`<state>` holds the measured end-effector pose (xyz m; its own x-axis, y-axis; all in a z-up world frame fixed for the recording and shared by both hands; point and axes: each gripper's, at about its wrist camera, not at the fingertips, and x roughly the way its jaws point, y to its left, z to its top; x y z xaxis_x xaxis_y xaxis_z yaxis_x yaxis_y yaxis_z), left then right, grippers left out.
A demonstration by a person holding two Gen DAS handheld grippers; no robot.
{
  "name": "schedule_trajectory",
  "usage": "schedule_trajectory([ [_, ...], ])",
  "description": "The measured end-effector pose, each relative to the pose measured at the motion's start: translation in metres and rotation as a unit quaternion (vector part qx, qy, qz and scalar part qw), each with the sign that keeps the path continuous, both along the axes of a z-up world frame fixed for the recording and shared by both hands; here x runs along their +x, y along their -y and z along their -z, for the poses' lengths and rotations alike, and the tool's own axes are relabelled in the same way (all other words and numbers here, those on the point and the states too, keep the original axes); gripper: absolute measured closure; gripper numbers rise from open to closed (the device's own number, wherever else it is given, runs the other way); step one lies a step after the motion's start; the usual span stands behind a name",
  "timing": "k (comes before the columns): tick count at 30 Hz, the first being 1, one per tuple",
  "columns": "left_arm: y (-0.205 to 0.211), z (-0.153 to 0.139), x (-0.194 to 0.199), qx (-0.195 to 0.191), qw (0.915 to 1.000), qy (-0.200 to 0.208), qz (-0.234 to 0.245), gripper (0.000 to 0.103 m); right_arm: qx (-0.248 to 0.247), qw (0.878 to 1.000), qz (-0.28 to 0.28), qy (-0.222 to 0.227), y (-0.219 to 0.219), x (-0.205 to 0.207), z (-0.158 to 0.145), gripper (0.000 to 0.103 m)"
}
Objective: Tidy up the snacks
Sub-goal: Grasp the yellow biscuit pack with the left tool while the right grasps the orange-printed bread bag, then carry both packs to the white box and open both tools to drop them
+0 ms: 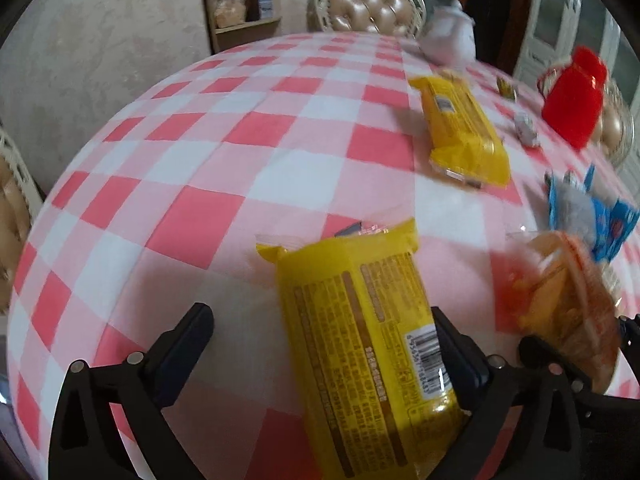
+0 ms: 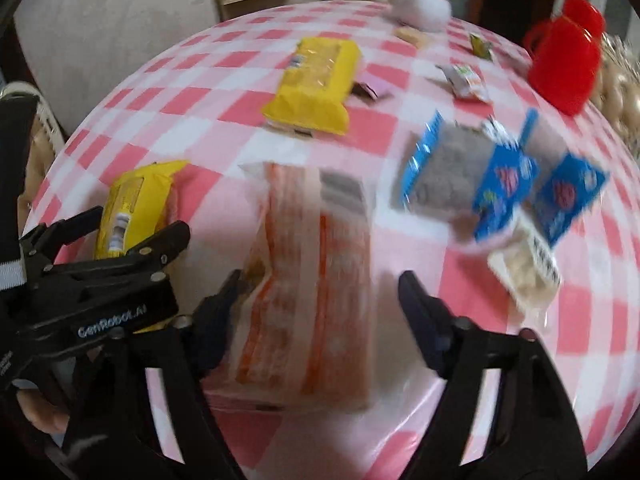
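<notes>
While the left tool (image 1: 320, 344) stands spread wide over the checked table (image 1: 248, 136), a yellow snack pack (image 1: 368, 336) lies flat between its fingers, close against the right finger and well clear of the left, so nothing grips it. A second yellow pack (image 1: 460, 128) lies farther back, near a red jug (image 1: 572, 108) at the table's far edge. The right tool (image 2: 320, 296) is partly open around an orange and white snack bag (image 2: 312, 280); its left finger (image 2: 216, 320) appears to touch the bag's edge, though blur makes this hard to judge, and the right finger (image 2: 428, 320) stands apart from it. Just beyond the bag lie blue packets (image 2: 500, 184) in a loose heap, with a pale packet (image 2: 524, 268) beside them. A white teapot (image 2: 420, 4) sits at the back.
</notes>
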<state>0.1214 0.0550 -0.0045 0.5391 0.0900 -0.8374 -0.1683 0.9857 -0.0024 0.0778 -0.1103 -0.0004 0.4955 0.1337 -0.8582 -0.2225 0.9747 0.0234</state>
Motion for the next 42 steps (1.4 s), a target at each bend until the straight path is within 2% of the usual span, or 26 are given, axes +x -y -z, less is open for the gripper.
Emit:
schedule_trajectory([
  [2,-0.001,0.001,0.001,-0.002,1.0000,-0.003,0.006,0.000,0.007,1.000,0.019,0.014,0.005,-0.012,0.000,0.048],
  [6,-0.002,0.000,-0.001,-0.002,0.9998,-0.004,0.018,0.001,0.073,0.994,0.073,0.029,0.022,-0.047,-0.004,0.051],
  [7,-0.002,-0.001,-0.003,-0.001,0.9998,0.001,0.020,0.008,0.083,0.993,0.078,0.028,0.023,-0.051,-0.005,0.051],
  [8,-0.002,-0.004,-0.005,0.001,0.9997,0.008,0.023,0.021,0.089,0.992,0.084,0.031,0.022,-0.057,-0.006,0.051],
  [9,-0.001,-0.006,-0.007,0.001,0.9996,0.014,0.025,0.030,0.092,0.991,0.092,0.036,0.021,-0.064,-0.007,0.051],
  [10,0.000,-0.008,-0.010,0.004,0.9994,0.021,0.026,0.047,0.099,0.989,0.099,0.037,0.019,-0.071,-0.008,0.051],
  [11,0.000,-0.009,-0.011,0.002,0.9993,0.023,0.027,0.053,0.112,0.988,0.102,0.036,0.019,-0.074,-0.008,0.051],
  [13,0.001,-0.009,-0.013,-0.003,0.9990,0.028,0.034,0.054,0.143,0.983,0.106,0.036,0.017,-0.083,-0.010,0.051],
  [19,-0.011,-0.012,-0.028,-0.055,0.9973,0.041,0.029,0.054,0.146,0.985,0.083,0.050,-0.005,-0.097,-0.016,0.051],
  [23,-0.021,-0.012,-0.044,-0.063,0.9969,0.047,0.008,0.054,0.151,0.986,0.055,0.047,-0.018,-0.098,-0.015,0.051],
  [29,-0.036,-0.015,-0.070,-0.043,0.9972,0.057,-0.022,0.054,0.160,0.985,0.045,0.048,-0.020,-0.099,-0.017,0.051],
  [34,-0.045,-0.031,-0.101,-0.022,0.9956,0.085,-0.030,0.054,0.171,0.984,0.016,0.046,-0.032,-0.100,-0.018,0.051],
  [38,-0.058,-0.036,-0.115,-0.025,0.9948,0.091,-0.039,0.054,0.169,0.984,-0.006,0.048,-0.047,-0.107,-0.020,0.051],
  [42,-0.066,-0.029,-0.120,-0.036,0.9954,0.078,-0.043,0.054,0.164,0.985,-0.011,0.053,-0.051,-0.109,-0.019,0.051],
])
